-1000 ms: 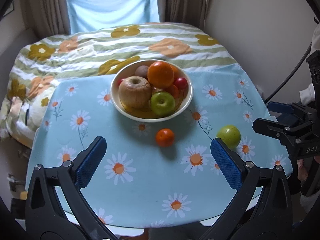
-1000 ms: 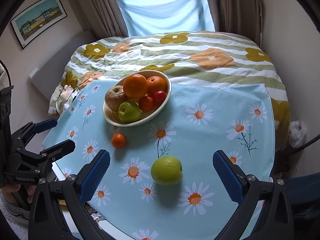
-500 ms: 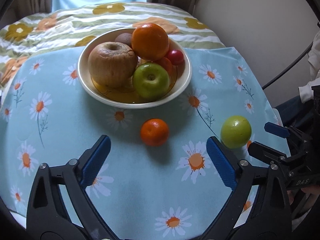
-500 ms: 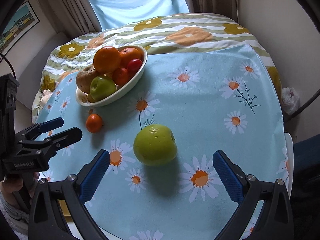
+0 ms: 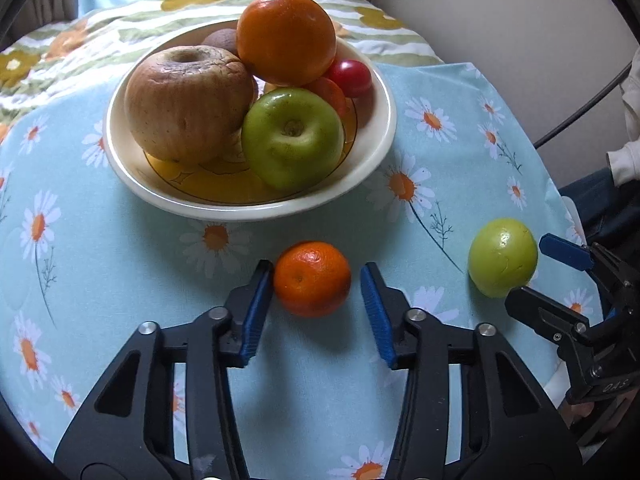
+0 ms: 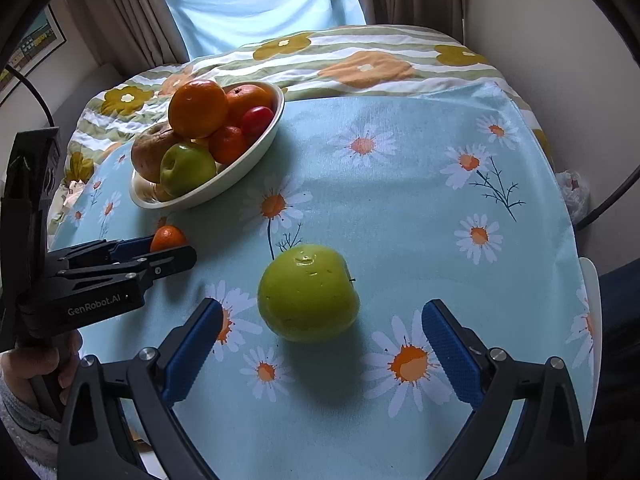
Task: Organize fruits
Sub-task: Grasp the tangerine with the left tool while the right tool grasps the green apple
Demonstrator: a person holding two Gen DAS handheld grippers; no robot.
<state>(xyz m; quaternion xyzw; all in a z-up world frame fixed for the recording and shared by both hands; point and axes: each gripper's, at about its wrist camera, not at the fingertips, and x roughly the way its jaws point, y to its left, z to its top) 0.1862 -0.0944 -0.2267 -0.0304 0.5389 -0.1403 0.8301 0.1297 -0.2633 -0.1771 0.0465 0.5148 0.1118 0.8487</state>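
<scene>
Fruits split between a cream bowl [image 5: 384, 120] and the worktop [image 5: 100, 272], which wears a pale blue daisy cloth.

In bowl: large browned apple [image 5: 188, 100] at left, green apple [image 5: 292, 140] at near right, big orange [image 5: 286, 38] piled on top, small red fruit [image 5: 352, 78] at far right, dark round fruit [image 5: 222, 42] behind, only partly seen.

Loose on cloth: small mandarin [image 5: 312, 278] just near of bowl; second green apple [image 6: 308, 298] well to the right of it, apart from bowl.

Left claw [image 5: 316, 300] down at the mandarin, jaws closing, fruit between the blue pads. Left pad at or nearly at the peel; sliver of cloth showing between right pad and fruit. Not a firm grip from what shows. Mandarin resting on cloth.

Right claw [image 6: 320, 344] spread wide, straddling the loose green apple from the near side. Clear gaps both sides, pads not touching. Apple sitting on cloth, stem end up, shadow under its near edge.

From right wrist view: left claw seen side-on at left, mandarin half hidden behind its fingers, a hand [image 6: 28, 364] gripping the handle below.

Beyond the cloth, striped flowered quilt [image 6: 360, 64].
</scene>
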